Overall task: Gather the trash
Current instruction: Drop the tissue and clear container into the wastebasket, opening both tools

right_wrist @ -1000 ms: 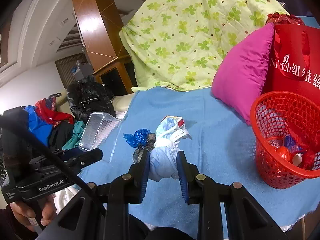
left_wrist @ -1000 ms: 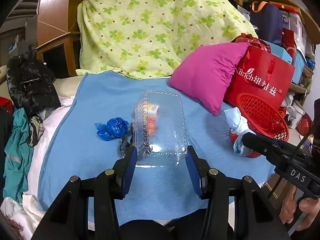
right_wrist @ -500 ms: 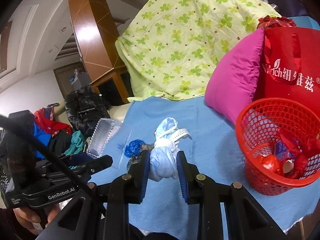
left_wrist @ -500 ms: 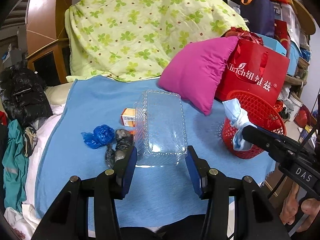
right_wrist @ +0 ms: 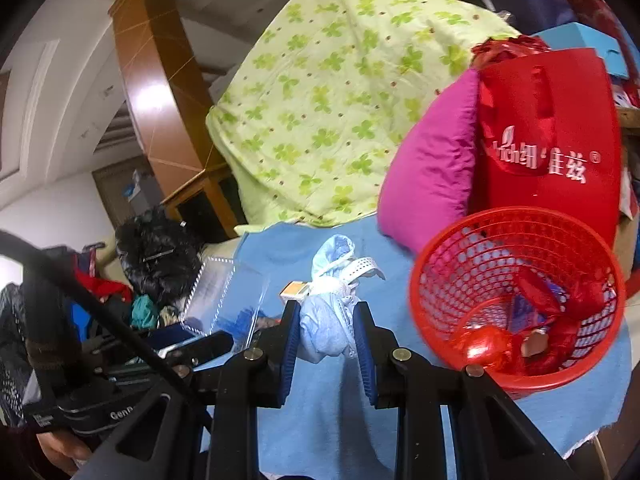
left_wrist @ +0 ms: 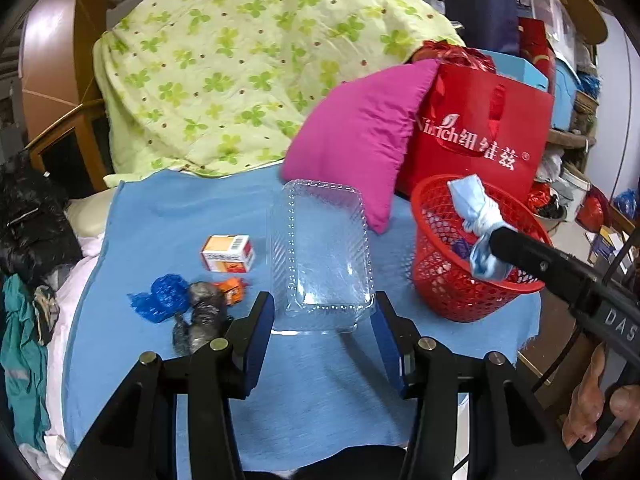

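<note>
My left gripper (left_wrist: 323, 322) is shut on a clear plastic clamshell box (left_wrist: 322, 256) and holds it above the blue cloth (left_wrist: 168, 216). My right gripper (right_wrist: 326, 330) is shut on a knotted light-blue bundle of cloth (right_wrist: 328, 316), beside the red mesh basket (right_wrist: 516, 236); in the left wrist view the bundle (left_wrist: 480, 220) hangs over the basket's rim (left_wrist: 432, 196). On the cloth lie an orange-and-white carton (left_wrist: 228, 253), a crumpled blue wrapper (left_wrist: 162, 298), a grey foil wad (left_wrist: 200, 316) and a small orange scrap (left_wrist: 232, 290).
The basket holds red wrappers (right_wrist: 484, 344). Behind it stand a red gift bag (left_wrist: 480, 136) and a magenta pillow (left_wrist: 360, 140). A green clover quilt (left_wrist: 240, 64) is piled at the back. Dark clothes (left_wrist: 28, 216) lie left of the cloth.
Both grippers moved right toward the basket with their loads. The bundle now hangs over the basket's rim. The carton and scraps have come out from behind the clear box.
</note>
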The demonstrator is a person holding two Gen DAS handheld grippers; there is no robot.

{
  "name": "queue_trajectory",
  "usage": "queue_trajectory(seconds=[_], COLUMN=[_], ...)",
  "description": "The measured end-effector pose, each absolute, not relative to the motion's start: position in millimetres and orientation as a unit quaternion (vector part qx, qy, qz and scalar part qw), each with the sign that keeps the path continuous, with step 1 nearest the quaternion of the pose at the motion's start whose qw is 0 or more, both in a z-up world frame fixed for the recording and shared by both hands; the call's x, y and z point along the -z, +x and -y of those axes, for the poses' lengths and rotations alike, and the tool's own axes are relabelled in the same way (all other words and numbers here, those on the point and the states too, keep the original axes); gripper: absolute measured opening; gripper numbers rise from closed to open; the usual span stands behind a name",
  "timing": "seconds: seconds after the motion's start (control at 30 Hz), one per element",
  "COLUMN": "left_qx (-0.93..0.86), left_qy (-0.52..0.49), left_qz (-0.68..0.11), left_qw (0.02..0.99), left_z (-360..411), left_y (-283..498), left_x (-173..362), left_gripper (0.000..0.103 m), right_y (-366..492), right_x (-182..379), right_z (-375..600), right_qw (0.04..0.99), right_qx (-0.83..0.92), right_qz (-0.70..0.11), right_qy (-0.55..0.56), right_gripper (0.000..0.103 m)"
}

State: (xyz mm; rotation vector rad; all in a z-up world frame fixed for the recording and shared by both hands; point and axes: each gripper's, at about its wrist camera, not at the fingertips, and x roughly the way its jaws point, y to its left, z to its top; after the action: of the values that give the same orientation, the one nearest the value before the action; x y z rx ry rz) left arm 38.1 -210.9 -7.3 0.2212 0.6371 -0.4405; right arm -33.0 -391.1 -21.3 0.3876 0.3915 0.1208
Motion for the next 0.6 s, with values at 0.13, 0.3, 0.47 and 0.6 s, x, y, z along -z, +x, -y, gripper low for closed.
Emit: queue_trajectory(seconds=[0.13, 0.3, 0.47, 0.6], left_qx=[0.226, 0.24, 0.277, 0.325], left_qy=[0.114, 0.121, 0.116, 0.1], left_qz=[-0.31, -0.313, -0.314, -0.321], left_qw=[0.916, 0.911, 0.901, 0.884], left_z=[224, 241, 265, 289], left_y=[38, 38, 42, 52], left_x=[8, 8, 7, 6], left_gripper=[0.052, 0.052, 0.052, 0.052], right_y=[-39, -45, -50, -57], right_x=[19, 21, 26, 34], right_z=[407, 425, 449, 478], right_qw=[0.961, 0.962, 0.96, 0.953], right_qx=[-0.044, -0.018, 0.014, 0.05], right_qz=[-0.185, -0.179, -0.177, -0.177], right_qy=[0.2, 0.203, 0.215, 0.243], right_gripper=[0.029, 0.029, 0.029, 0.029])
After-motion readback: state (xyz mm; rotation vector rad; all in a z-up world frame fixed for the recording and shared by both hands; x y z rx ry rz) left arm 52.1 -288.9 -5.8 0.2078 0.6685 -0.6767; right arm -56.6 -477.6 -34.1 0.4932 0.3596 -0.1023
